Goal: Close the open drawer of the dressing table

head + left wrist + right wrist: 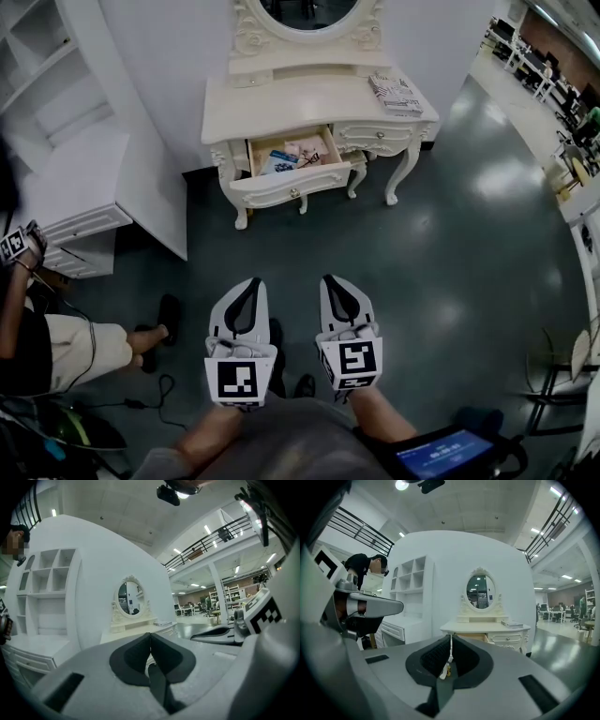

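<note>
You stand on a dark, glossy floor (450, 234) that fills most of the head view. At your left runs a white shelving unit (70, 150) with open compartments above and a low cabinet below. The cream dressing table (309, 105) is against the white wall straight ahead of you, well apart from both grippers; the right gripper view shows it head-on (485, 629). A second person (66, 347) stands at the far left, near the shelving unit. An oval mirror (305, 11) in a carved frame rises from the back of the table. The table's centre drawer (291, 184) is pulled out toward you, open, with a blue item (279, 162) and some papers lying inside it. Your left gripper (249, 284) and right gripper (331, 280) are side by side low in front of you, both pointing toward the table. Each has its jaws pressed together with nothing between them, as each gripper's own view (150, 637) (450, 639) shows. A small stack of magazines (395, 94) lies on the right end of the tabletop
</note>
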Tool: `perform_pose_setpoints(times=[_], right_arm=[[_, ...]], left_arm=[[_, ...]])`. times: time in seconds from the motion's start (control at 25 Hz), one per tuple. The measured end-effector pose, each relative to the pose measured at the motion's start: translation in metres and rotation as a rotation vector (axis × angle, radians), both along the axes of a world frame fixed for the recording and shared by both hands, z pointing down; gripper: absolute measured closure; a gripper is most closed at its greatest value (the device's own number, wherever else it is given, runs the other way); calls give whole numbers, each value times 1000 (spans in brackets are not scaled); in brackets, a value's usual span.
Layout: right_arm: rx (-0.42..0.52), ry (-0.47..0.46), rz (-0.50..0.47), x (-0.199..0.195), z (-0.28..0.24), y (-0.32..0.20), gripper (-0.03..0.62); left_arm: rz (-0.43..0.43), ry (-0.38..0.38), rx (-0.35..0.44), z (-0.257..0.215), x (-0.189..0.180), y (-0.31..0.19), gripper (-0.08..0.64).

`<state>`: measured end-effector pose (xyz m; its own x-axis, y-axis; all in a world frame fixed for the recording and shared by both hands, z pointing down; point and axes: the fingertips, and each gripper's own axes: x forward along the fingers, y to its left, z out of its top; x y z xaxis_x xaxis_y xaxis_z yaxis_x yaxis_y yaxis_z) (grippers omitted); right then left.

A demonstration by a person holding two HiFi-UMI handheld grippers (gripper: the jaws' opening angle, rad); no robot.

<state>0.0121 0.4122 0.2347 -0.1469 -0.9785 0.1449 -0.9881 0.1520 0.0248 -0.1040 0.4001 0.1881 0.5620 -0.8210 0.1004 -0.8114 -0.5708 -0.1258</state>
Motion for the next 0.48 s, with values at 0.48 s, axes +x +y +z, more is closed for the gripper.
perform_pose_setpoints(times=[0.48], right_arm=[[-77, 5, 59, -1, 36, -131, 577]], left_arm=[[63, -3, -72, 33, 1, -143, 545]])
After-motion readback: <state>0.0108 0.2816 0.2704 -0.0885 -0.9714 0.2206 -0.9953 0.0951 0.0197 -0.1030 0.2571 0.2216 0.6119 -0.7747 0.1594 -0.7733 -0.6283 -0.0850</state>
